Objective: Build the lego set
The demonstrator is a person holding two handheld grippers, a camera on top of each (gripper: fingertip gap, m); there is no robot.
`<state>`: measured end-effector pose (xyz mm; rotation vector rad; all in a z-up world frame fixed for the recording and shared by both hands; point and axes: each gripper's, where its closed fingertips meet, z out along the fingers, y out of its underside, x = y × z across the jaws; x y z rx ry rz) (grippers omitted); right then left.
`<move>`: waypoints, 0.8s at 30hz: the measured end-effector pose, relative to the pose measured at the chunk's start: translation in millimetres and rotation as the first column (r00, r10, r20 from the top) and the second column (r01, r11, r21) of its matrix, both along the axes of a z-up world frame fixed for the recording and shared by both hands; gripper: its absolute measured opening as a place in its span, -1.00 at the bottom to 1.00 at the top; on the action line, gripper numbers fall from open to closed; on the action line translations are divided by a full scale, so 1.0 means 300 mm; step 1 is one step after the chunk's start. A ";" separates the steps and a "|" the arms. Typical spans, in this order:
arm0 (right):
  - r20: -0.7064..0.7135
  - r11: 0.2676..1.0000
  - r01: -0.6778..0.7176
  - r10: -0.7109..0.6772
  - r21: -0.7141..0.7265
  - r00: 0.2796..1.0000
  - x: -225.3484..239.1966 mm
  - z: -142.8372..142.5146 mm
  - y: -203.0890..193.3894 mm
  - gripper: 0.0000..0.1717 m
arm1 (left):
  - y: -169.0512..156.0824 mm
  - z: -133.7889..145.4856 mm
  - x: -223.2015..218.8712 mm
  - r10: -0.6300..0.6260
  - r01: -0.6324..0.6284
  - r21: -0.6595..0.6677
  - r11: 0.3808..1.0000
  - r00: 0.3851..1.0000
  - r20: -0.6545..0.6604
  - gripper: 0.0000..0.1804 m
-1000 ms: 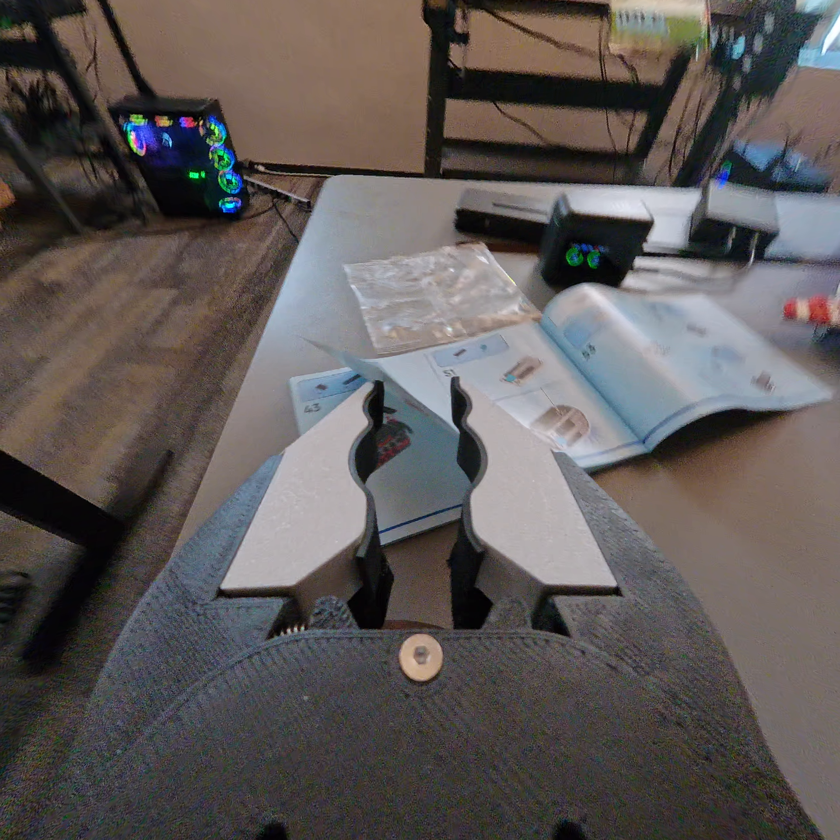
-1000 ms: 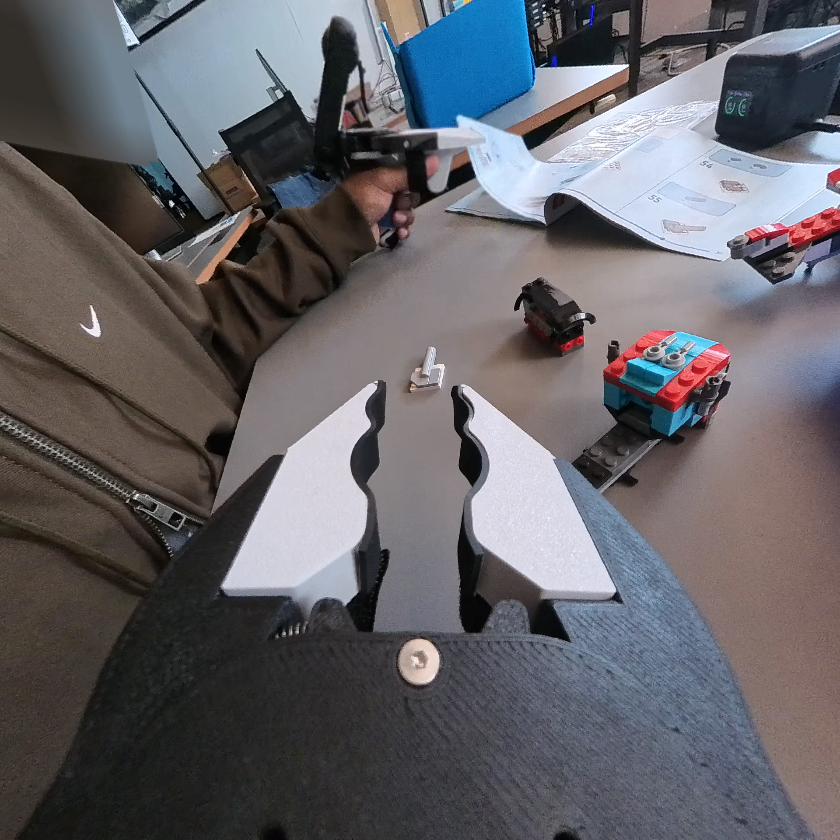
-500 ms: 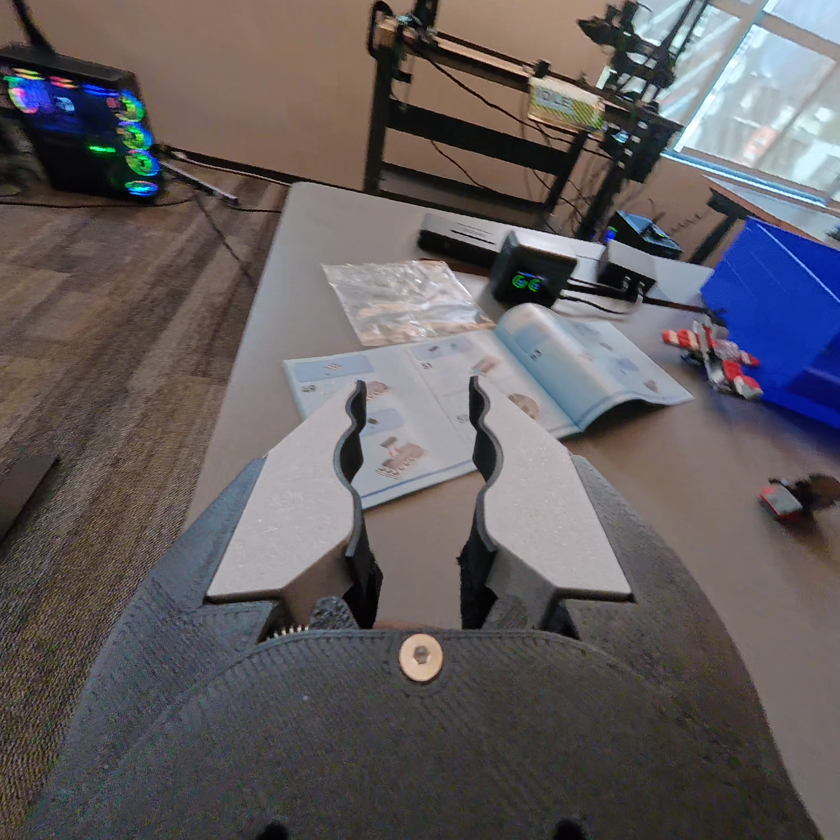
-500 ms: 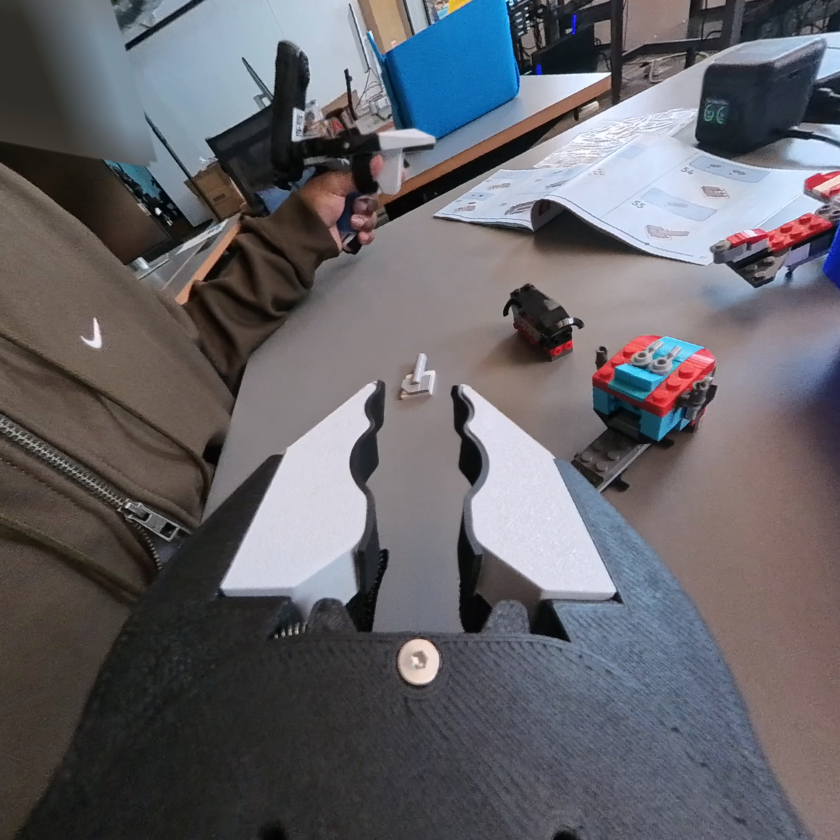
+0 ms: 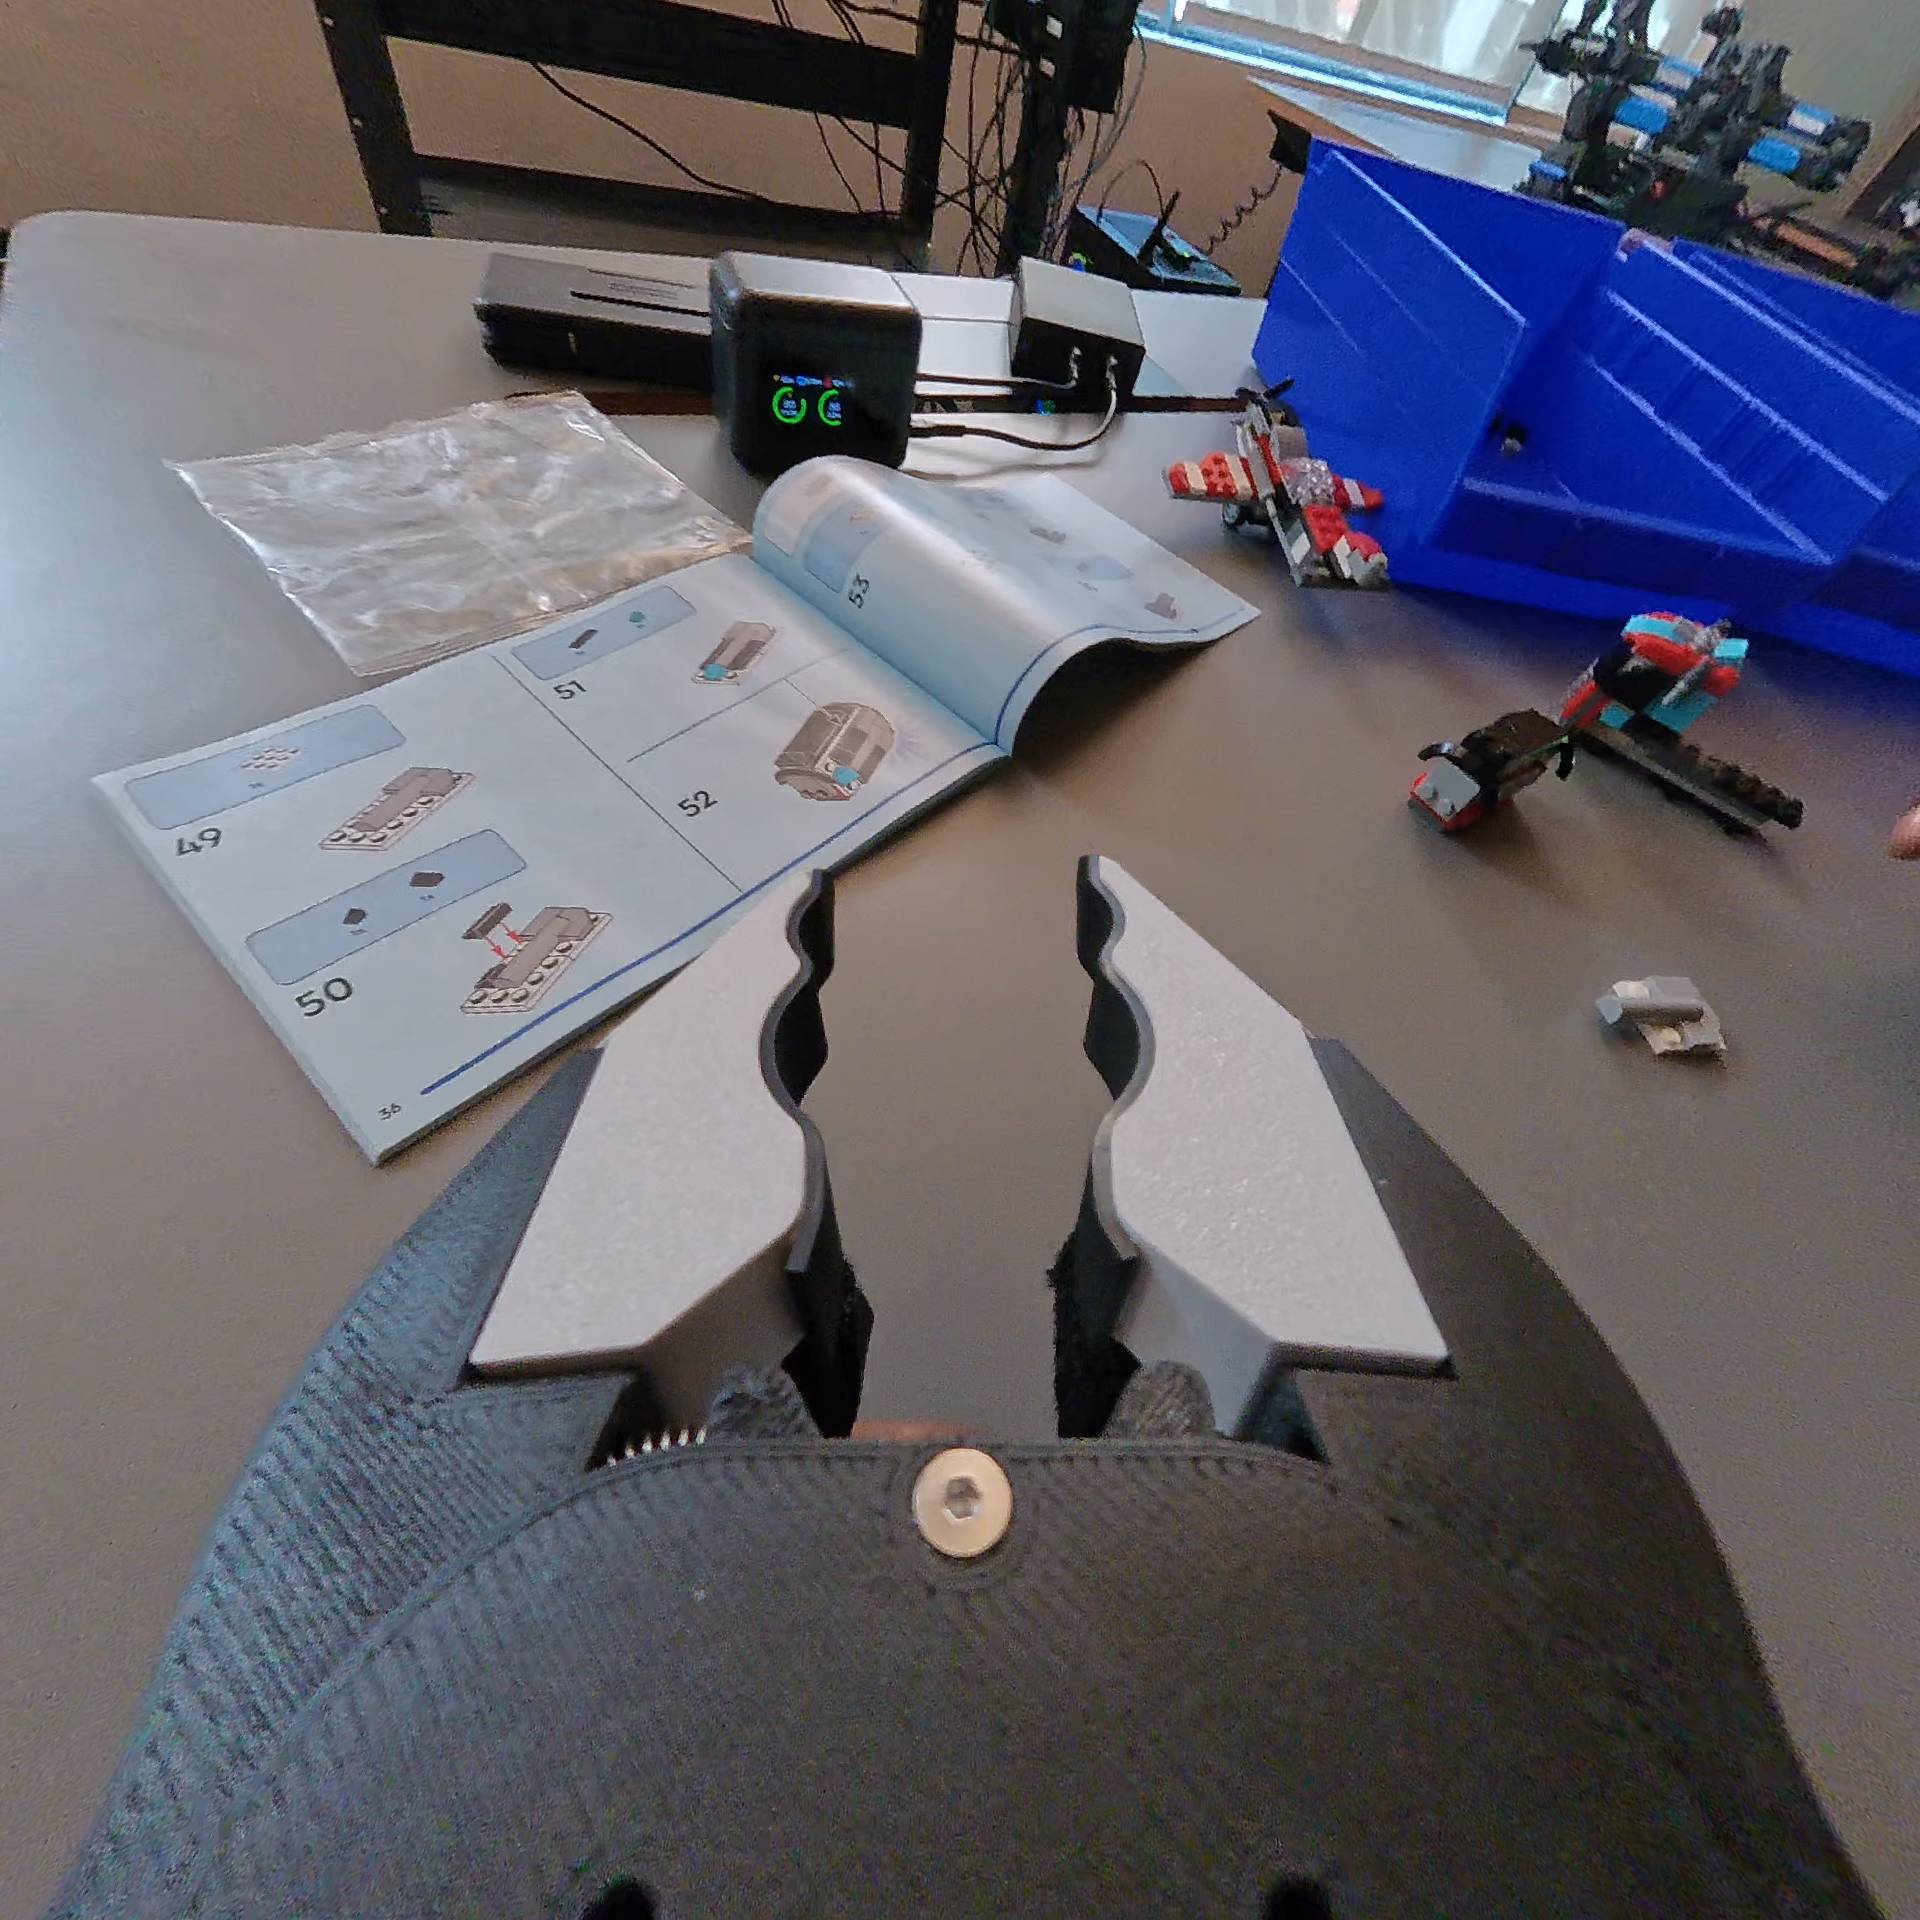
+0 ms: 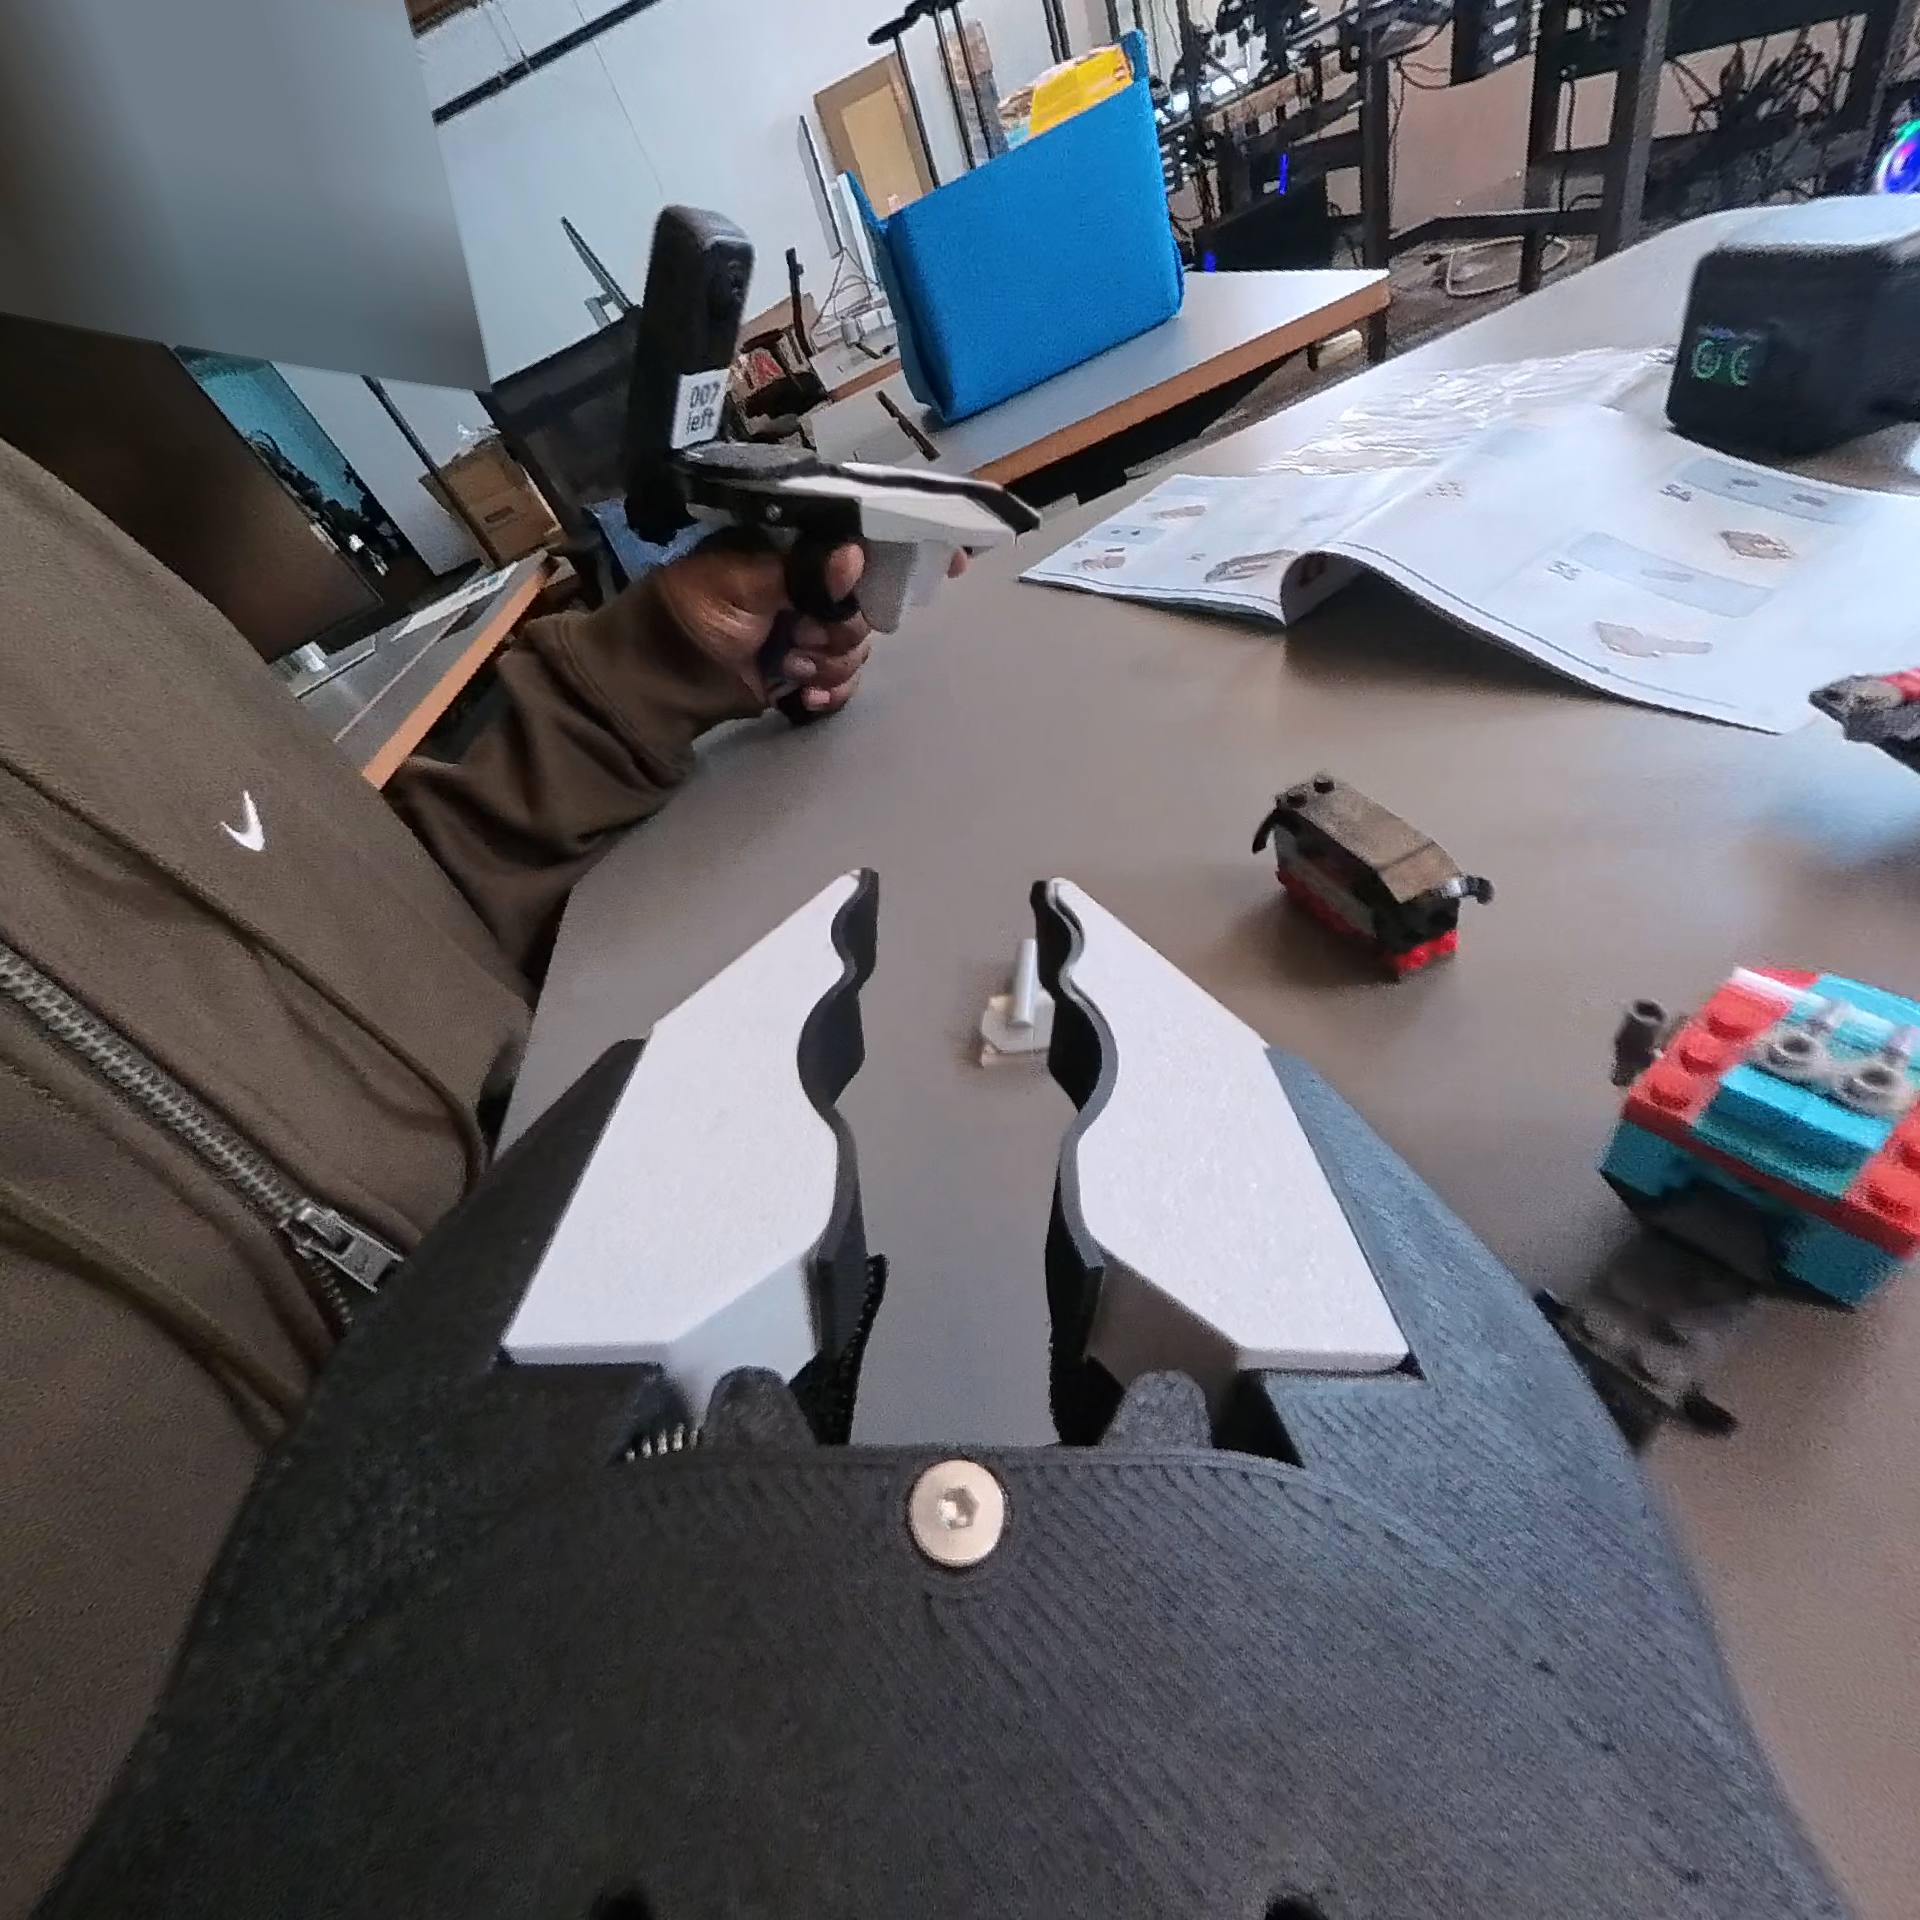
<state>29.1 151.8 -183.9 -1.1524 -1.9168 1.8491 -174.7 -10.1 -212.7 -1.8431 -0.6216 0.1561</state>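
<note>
Left wrist view: left gripper [image 5: 951, 883] released, bare, over grey table [image 5: 1143, 790]; open instruction booklet [image 5: 582, 790] with printed step numbers frame left; small grey brick piece [image 5: 1660, 1018] right.
Right wrist view: right gripper [image 6: 954, 899] parted, bare above grey piece [image 6: 1016, 1003] lying on table between fingers, near right one; white swoosh logo [image 6: 244, 833] on brown jacket [image 6: 187, 1039]; white sticker [image 6: 702, 408] on left gripper.

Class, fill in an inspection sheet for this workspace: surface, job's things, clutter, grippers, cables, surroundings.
Surface: grey table, bare in places.
Job's things: small grey piece; black-and-red brick model; red-and-teal brick block; open instruction booklet.
Clutter: clear plastic bag; blue bins.
Grippers: left gripper open, over bare table; right gripper open, the grey piece between its fingers, ungripped.
Cables: several by the black power unit.
Surroundings: another table, blue box, racks.
</note>
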 end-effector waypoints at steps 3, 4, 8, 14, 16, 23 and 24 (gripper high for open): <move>-0.010 1.000 -0.002 0.002 -0.015 1.000 -0.018 0.008 -0.026 -0.62 | 0.008 -0.003 0.016 -0.023 0.023 -0.006 1.000 1.000 0.000 -0.46; -0.009 1.000 -0.003 0.003 -0.019 1.000 -0.023 0.009 -0.031 -0.62 | 0.009 -0.003 0.020 -0.029 0.029 -0.002 1.000 1.000 0.003 -0.46; 0.004 0.999 -0.006 0.006 -0.049 1.000 -0.038 0.012 -0.033 -0.61 | 0.008 0.002 0.038 -0.046 0.046 0.022 0.999 0.999 0.019 -0.46; 0.022 0.996 -0.017 0.019 -0.083 1.000 -0.042 0.014 -0.026 -0.61 | -0.003 0.023 0.084 -0.086 0.080 0.098 0.992 0.995 0.056 -0.47; 0.016 0.997 -0.019 0.020 -0.077 1.000 -0.041 0.015 -0.028 -0.61 | -0.002 0.035 0.099 -0.103 0.098 0.112 0.989 0.994 0.032 -0.48; -0.018 0.998 0.014 -0.015 -0.057 1.000 -0.043 0.024 -0.019 -0.60 | 0.000 0.032 0.102 -0.107 0.103 0.107 0.989 0.994 0.034 -0.49; -0.029 0.998 0.025 -0.027 -0.057 0.999 -0.043 0.028 -0.015 -0.60 | 0.003 0.029 0.104 -0.113 0.109 0.102 0.989 0.993 0.038 -0.49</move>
